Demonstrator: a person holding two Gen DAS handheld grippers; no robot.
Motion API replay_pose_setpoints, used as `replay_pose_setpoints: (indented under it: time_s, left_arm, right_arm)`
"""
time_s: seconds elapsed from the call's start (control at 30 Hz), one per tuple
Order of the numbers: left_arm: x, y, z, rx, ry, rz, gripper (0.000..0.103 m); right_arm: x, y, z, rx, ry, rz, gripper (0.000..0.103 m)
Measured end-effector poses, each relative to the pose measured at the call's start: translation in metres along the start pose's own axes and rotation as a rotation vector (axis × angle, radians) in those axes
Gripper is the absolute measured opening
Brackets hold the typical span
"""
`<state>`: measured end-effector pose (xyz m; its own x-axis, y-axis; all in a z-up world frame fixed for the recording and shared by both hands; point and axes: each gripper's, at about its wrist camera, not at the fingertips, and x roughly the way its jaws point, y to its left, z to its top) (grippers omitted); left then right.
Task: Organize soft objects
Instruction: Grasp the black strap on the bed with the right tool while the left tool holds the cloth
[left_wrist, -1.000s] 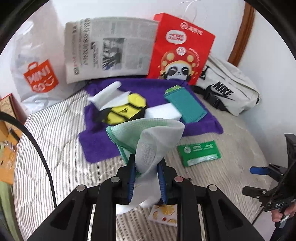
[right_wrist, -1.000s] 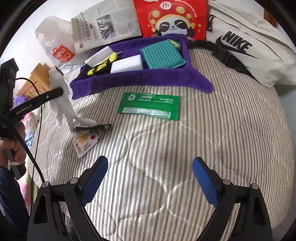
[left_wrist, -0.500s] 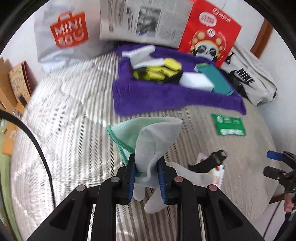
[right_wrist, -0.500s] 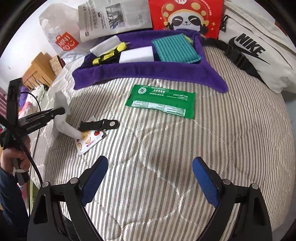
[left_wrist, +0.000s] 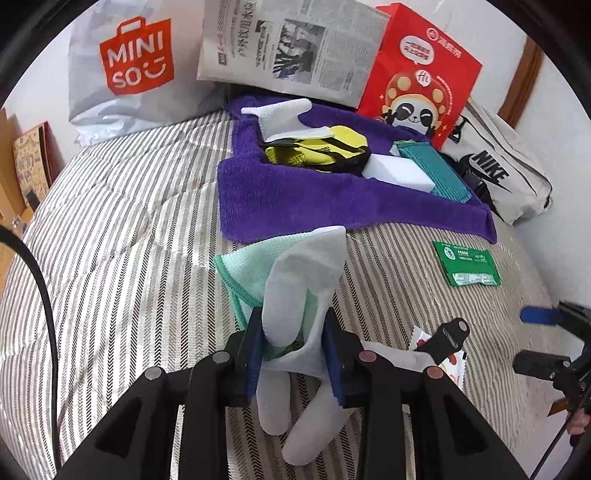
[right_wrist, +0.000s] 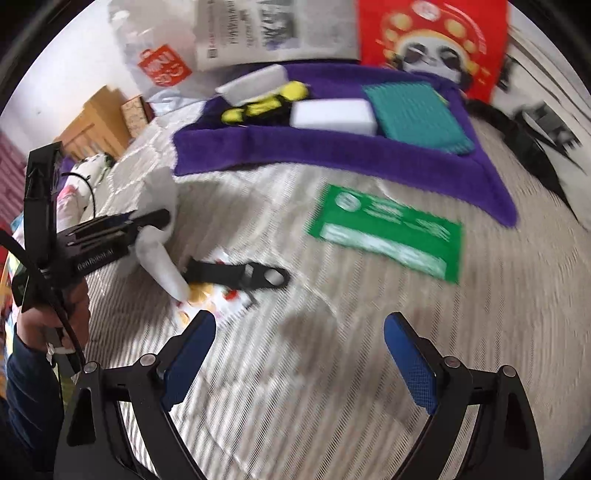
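Left wrist view: the left tool (left_wrist: 295, 349) is opening, its pads loosening around the grey-and-mint cloth (left_wrist: 301, 280); purple towel (left_wrist: 314, 195) lies ahead.

Right wrist view: the right tool (right_wrist: 299, 356) stands apart, empty, over the striped bed (right_wrist: 332, 369); green packet (right_wrist: 384, 232) ahead.

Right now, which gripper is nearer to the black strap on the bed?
Left. The left gripper, its jaws opening around the grey cloth, sits just beside the black strap. The right gripper hovers open, farther off.
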<state>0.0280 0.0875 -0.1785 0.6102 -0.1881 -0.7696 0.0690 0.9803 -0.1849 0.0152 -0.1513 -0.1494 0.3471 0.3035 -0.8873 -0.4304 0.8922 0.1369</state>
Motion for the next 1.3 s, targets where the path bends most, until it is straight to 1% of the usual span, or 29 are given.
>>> replay_pose_setpoints:
  time_s: [0.1,0.2,0.27,0.37,0.47,0.57,0.63,0.7,0.77,0.83,0.87,0.9,0.93,0.97,1.03,1.07,1.1,1.13,1.2,1.3]
  left_arm:
    - [-0.002,0.004,-0.001,-0.009,-0.005,-0.022,0.027]
    - [-0.005,0.007,-0.002,-0.014,0.002,-0.037,0.026]
    - [-0.007,0.007,-0.004,-0.002,0.015,-0.04,0.026]
    - [-0.012,0.009,-0.007,0.016,0.022,-0.017,0.026]
    - [-0.014,0.015,-0.01,-0.003,0.025,-0.027,0.026]
    - [-0.014,0.018,-0.011,-0.011,0.029,-0.041,0.026]
    - [-0.013,0.017,-0.01,-0.006,0.031,-0.039,0.026]
    - [-0.013,0.017,-0.01,-0.008,0.032,-0.037,0.026]
    - [-0.014,0.017,-0.011,-0.01,0.03,-0.038,0.026]
    - [-0.013,0.017,-0.011,-0.007,0.028,-0.041,0.026]
    - [-0.013,0.017,-0.011,-0.007,0.028,-0.042,0.026]
    - [-0.014,0.017,-0.011,-0.01,0.029,-0.044,0.026]
    - [-0.013,0.017,-0.01,-0.012,0.032,-0.049,0.026]
    - [-0.014,0.018,-0.01,-0.013,0.032,-0.051,0.026]
    - [-0.014,0.018,-0.011,-0.017,0.034,-0.054,0.026]
    - [-0.014,0.018,-0.01,-0.015,0.035,-0.054,0.026]
    - [-0.013,0.018,-0.01,-0.012,0.037,-0.053,0.026]
    - [-0.013,0.018,-0.01,-0.009,0.04,-0.051,0.026]
    - [-0.013,0.017,-0.009,-0.006,0.043,-0.05,0.026]
    - [-0.013,0.016,-0.009,-0.008,0.045,-0.05,0.026]
  right_arm:
    - [0.01,0.016,0.006,-0.062,-0.024,0.014,0.092]
    - [0.023,0.027,0.009,-0.12,-0.025,0.008,0.092]
    - [0.034,0.035,0.01,-0.158,-0.019,-0.005,0.091]
    - [0.047,0.042,0.009,-0.204,-0.015,-0.036,0.091]
    - [0.052,0.044,0.014,-0.198,-0.043,-0.031,0.091]
    - [0.058,0.044,0.021,-0.18,-0.067,-0.062,0.091]
    - [0.062,0.042,0.029,-0.161,-0.075,-0.106,0.088]
    - [0.061,0.037,0.033,-0.146,-0.073,-0.116,0.077]
    - [0.06,0.032,0.035,-0.138,-0.056,-0.097,0.073]
    - [0.059,0.034,0.034,-0.165,-0.049,-0.082,0.069]
    - [0.058,0.036,0.032,-0.185,-0.05,-0.077,0.063]
    - [0.057,0.039,0.03,-0.207,-0.052,-0.069,0.054]
    - [0.056,0.042,0.028,-0.233,-0.049,-0.052,0.051]
    - [0.055,0.044,0.027,-0.25,-0.051,-0.05,0.051]
    - [0.057,0.045,0.029,-0.246,-0.056,-0.043,0.047]
    - [0.057,0.043,0.033,-0.222,-0.066,-0.045,0.032]
    - [0.057,0.041,0.035,-0.192,-0.075,-0.069,0.021]
    - [0.057,0.039,0.037,-0.164,-0.072,-0.094,0.02]
    - [0.057,0.034,0.04,-0.113,-0.051,-0.087,0.02]
    - [0.054,0.032,0.037,-0.093,-0.025,-0.074,0.021]
